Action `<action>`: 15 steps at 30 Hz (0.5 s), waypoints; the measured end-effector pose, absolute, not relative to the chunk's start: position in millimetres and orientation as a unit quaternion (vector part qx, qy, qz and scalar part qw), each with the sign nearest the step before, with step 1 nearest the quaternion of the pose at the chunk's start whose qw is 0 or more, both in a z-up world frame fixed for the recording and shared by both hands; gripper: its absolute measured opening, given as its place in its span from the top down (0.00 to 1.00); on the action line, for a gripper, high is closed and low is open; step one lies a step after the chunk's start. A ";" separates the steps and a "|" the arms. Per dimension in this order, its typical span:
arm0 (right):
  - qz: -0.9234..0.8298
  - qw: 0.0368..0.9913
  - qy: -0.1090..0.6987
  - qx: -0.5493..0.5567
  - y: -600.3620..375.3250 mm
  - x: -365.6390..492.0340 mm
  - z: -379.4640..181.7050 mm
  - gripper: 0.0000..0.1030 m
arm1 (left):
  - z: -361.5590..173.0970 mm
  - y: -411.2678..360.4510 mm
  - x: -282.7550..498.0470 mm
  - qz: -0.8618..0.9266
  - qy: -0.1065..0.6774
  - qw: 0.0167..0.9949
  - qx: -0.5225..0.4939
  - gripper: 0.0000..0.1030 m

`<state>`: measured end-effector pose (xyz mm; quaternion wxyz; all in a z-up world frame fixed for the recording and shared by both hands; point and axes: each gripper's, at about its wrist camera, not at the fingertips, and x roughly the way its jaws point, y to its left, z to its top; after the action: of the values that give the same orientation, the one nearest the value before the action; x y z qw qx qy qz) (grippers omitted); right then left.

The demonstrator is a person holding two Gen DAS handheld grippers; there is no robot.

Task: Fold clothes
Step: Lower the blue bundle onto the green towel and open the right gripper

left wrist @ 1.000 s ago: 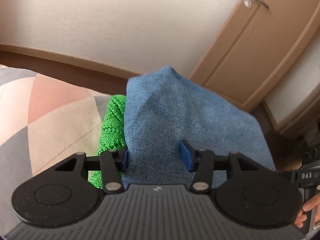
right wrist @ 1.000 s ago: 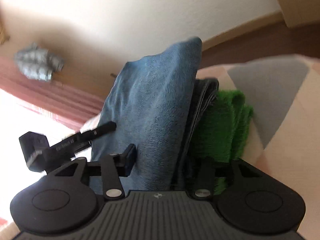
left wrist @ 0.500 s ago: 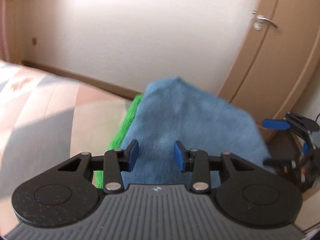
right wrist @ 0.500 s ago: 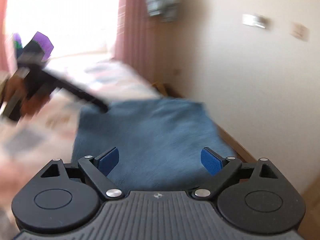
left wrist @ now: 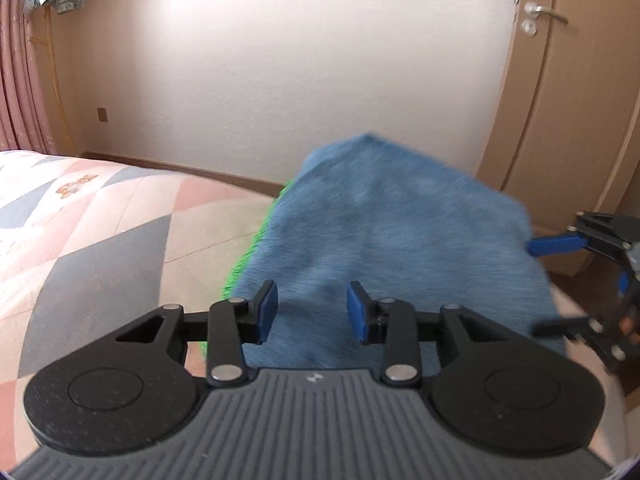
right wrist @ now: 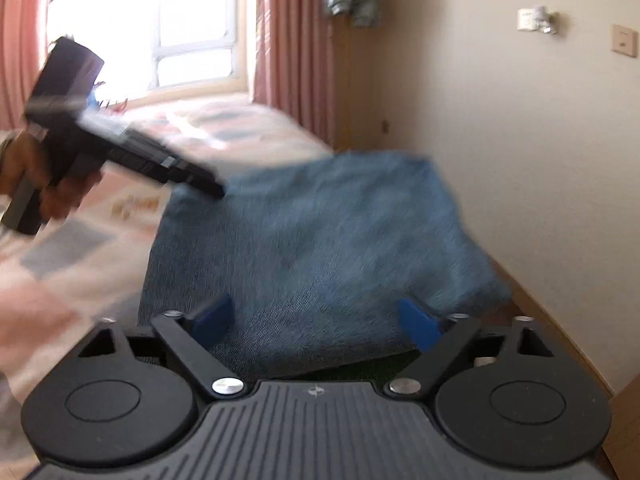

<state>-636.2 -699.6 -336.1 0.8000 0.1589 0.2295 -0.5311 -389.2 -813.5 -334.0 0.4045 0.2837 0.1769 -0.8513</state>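
A folded blue garment [left wrist: 392,240] lies flat on a green knitted garment [left wrist: 246,258], of which only the left edge shows. Both rest on the quilted bed [left wrist: 100,240]. My left gripper [left wrist: 312,312] hovers open just short of the blue garment's near edge, with nothing between its pads. My right gripper [right wrist: 316,320] stands wide open over the same blue garment [right wrist: 320,240] and holds nothing. In the right wrist view a hand holds the left gripper [right wrist: 212,188] at the garment's far left corner. A thin dark green strip [right wrist: 360,368] shows under the blue fabric.
The bed's patchwork cover [right wrist: 72,248] spreads to the left. A white wall [left wrist: 280,80] and skirting board run behind the stack. A wooden door [left wrist: 560,100] stands at the right, and a window with pink curtains [right wrist: 288,40] at the far end.
The right gripper has opened and let go of the blue garment. Both grippers have drawn back and tilted up. The blue garment now lies flat on the green one.
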 end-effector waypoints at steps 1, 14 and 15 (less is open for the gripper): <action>-0.537 0.798 0.218 0.163 -702.6 -641.3 -331.0 0.16 | -332.7 -809.9 -390.1 -0.850 0.177 0.407 0.284 0.69; -0.500 0.818 0.219 0.180 -718.1 -672.0 -377.4 0.06 | -340.8 -782.5 -398.0 -0.830 0.192 0.444 0.278 0.68; -0.499 0.819 0.217 0.182 -717.7 -672.4 -377.5 0.05 | -341.0 -782.1 -399.5 -0.827 0.191 0.449 0.279 0.68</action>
<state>-672.4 -717.7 -377.5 0.8188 0.1820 0.2173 -0.4992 -399.5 -782.1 -341.0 0.4486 0.2791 0.1911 -0.8272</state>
